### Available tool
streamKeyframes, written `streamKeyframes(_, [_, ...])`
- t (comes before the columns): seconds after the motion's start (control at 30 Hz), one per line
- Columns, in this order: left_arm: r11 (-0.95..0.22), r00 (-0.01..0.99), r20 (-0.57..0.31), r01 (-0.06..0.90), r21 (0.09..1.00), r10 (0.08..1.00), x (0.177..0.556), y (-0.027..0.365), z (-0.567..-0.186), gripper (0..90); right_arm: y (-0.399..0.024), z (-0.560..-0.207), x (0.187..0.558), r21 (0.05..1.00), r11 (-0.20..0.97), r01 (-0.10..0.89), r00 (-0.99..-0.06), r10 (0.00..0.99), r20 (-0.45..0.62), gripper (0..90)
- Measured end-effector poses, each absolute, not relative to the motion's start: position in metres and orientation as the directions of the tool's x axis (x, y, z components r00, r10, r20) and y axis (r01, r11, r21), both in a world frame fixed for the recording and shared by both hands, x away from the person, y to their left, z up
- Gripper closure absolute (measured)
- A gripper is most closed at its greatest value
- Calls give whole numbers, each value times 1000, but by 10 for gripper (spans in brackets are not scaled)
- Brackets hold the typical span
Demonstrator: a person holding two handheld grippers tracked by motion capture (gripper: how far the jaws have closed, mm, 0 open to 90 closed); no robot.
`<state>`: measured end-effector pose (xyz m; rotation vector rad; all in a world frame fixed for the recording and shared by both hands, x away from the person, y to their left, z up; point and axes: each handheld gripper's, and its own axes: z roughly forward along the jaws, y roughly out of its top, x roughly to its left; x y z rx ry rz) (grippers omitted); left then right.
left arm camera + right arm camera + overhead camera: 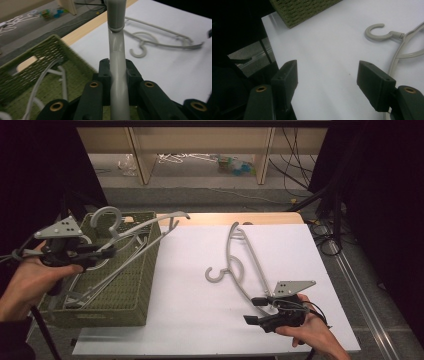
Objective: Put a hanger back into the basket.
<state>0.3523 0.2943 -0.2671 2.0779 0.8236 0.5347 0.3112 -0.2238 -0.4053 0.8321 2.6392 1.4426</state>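
Green basket [135, 285] holds grey hangers — left gripper [102, 252] clenched on one hanger [145, 225]; right gripper [257, 310] released, fingers apart.

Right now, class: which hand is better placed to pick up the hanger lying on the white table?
Right. The right gripper is open beside that hanger; the left gripper is shut on another hanger over the basket.

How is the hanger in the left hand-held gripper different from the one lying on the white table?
The held hanger is clamped in the left hand-held gripper and raised over the green basket; the lying hanger rests flat on the white table, ungripped. The held hanger's hook points up; the lying hanger's hook lies sideways. Both are grey plastic.
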Motion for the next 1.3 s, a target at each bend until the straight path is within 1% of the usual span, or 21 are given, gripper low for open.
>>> streamKeyframes(0.03, [-430,668,57,409,805,742,353,300,-268,789,-224,-405,311,785,429,447,-855,462,235,341])
streamKeyframes(0.23, [-394,629,39,435,810,776,364,325,-279,789,-224,-407,312,789,423,445,-854,467,231,327])
streamKeyframes(0.3, [-377,599,33,460,804,800,370,337,-285,789,-224,-408,312,790,421,446,-853,468,232,325])
streamKeyframes(0.47, [-347,567,10,491,799,824,375,352,-294,789,-224,-408,312,787,421,451,-850,472,234,309])
streamKeyframes(0.57, [-347,547,13,512,786,837,378,360,-299,789,-224,-410,313,782,427,454,-850,469,238,292])
streamKeyframes(0.77, [-354,524,22,544,761,852,385,367,-309,789,-224,-411,313,780,424,461,-845,477,240,269])
streamKeyframes(0.83, [-372,522,39,552,746,852,387,368,-312,789,-224,-411,313,780,423,461,-845,478,240,267])
streamKeyframes(0.87, [-413,542,60,559,719,838,389,371,-312,789,-224,-411,313,780,422,462,-844,479,240,261])
streamKeyframes(1.03, [-419,541,46,592,689,840,401,370,-321,788,-224,-412,314,781,413,469,-835,494,241,220])
streamKeyframes(1.3, [-395,539,-7,625,673,842,421,361,-339,788,-224,-413,315,786,410,462,-839,490,237,213])
